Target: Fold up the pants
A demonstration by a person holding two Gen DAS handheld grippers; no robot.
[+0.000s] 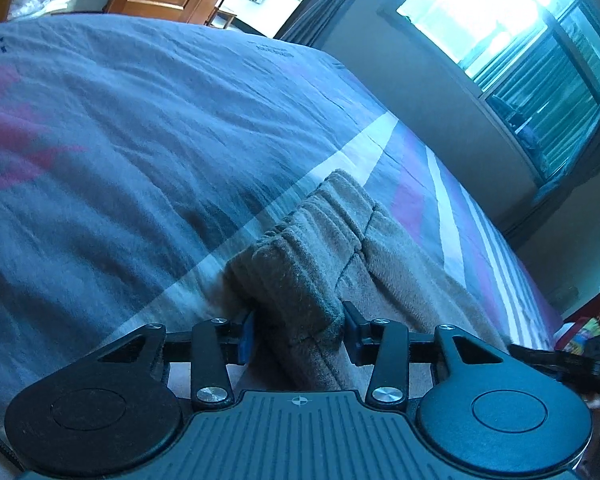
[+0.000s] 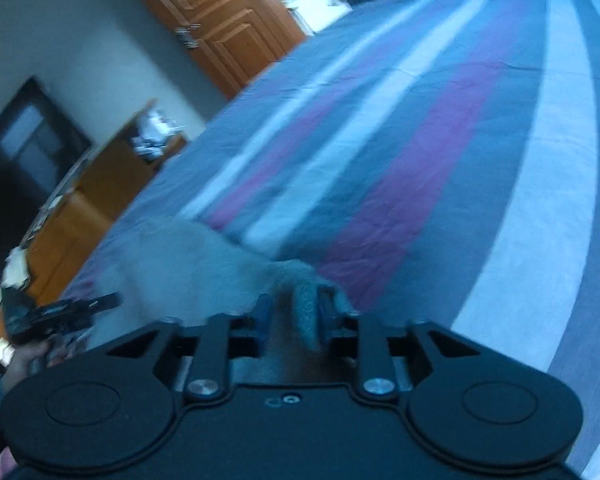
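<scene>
The tan fleece pants (image 1: 320, 240) lie on the bed, their elastic waistband bunched in front of my left gripper (image 1: 298, 330). Its jaws are shut on a thick fold of the waistband. In the right wrist view the pants (image 2: 180, 264) spread to the left, blurred. My right gripper (image 2: 294, 316) is shut on a narrow fold of the same cloth. The right gripper shows at the right edge of the left view (image 1: 560, 356), and the left gripper shows at the left of the right view (image 2: 64, 314).
The bed cover (image 2: 440, 140) is grey with white and purple stripes. A wooden door (image 2: 224, 28) and a wooden cabinet (image 2: 92, 200) stand past the bed's edge. A bright window (image 1: 520, 32) is beyond the bed's far side.
</scene>
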